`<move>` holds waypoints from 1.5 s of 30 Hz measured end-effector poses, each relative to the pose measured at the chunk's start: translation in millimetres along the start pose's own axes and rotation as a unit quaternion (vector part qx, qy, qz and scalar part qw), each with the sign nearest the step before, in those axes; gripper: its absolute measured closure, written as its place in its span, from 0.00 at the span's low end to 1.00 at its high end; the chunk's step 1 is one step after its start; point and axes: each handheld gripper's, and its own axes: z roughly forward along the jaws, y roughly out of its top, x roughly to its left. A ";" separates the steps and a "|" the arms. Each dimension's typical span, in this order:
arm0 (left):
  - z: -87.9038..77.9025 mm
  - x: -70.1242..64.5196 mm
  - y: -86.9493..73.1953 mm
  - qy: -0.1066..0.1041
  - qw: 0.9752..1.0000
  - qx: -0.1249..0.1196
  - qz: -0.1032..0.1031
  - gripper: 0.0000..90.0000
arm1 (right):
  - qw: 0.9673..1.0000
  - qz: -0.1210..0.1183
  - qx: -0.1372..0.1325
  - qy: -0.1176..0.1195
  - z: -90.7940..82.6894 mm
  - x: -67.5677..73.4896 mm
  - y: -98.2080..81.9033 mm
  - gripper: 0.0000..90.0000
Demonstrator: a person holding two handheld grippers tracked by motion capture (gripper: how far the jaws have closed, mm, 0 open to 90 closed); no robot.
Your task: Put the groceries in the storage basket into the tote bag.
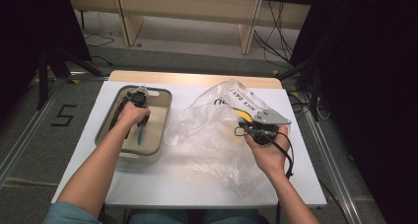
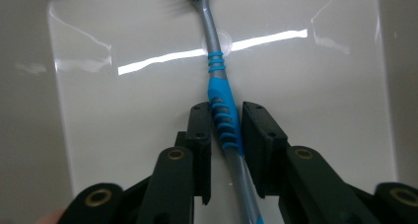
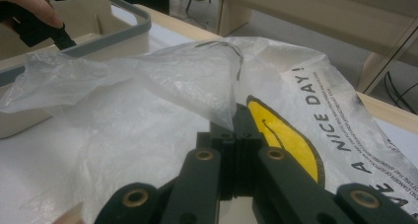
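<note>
Left gripper point(image 2: 226, 123): lowered into the tub; its jaws are seen on either side of the toothbrush grip, narrowly spread, with slight gaps that leave contact uncertain.
Toothbrush point(image 2: 220, 93): laid flat on the tub floor, its blue ribbed grip lodged between the left gripper's jaws, its grey neck and dark bristle head extended beyond the fingertips.
Tub point(image 1: 165, 98): beige with a grey rim, set beneath the left gripper and well apart from the right gripper.
Right gripper point(image 3: 235, 130): jaws are pressed together on a fold of the plastic bag.
Plastic bag point(image 3: 148, 86): clear and crumpled, pinched at a raised fold by the right gripper and spread over the table ahead of and beneath it; a yellow mark and printed lettering are seen just beside the jaws.
Table point(image 1: 162, 184): white, under both grippers.
</note>
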 end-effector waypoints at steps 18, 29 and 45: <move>0.3 -13.5 3.1 0.038 0.999 0.011 0.013 0.90 | 1.000 -0.001 0.001 0.001 -0.6 0.3 0.2 1.00; -0.8 -14.8 2.7 0.041 0.999 0.010 0.026 0.91 | 1.000 -0.001 0.001 0.001 -0.5 -0.1 0.0 1.00; -2.8 -11.6 0.8 0.024 0.999 -0.001 0.021 0.91 | 1.000 0.000 0.002 0.002 0.4 0.5 -0.3 1.00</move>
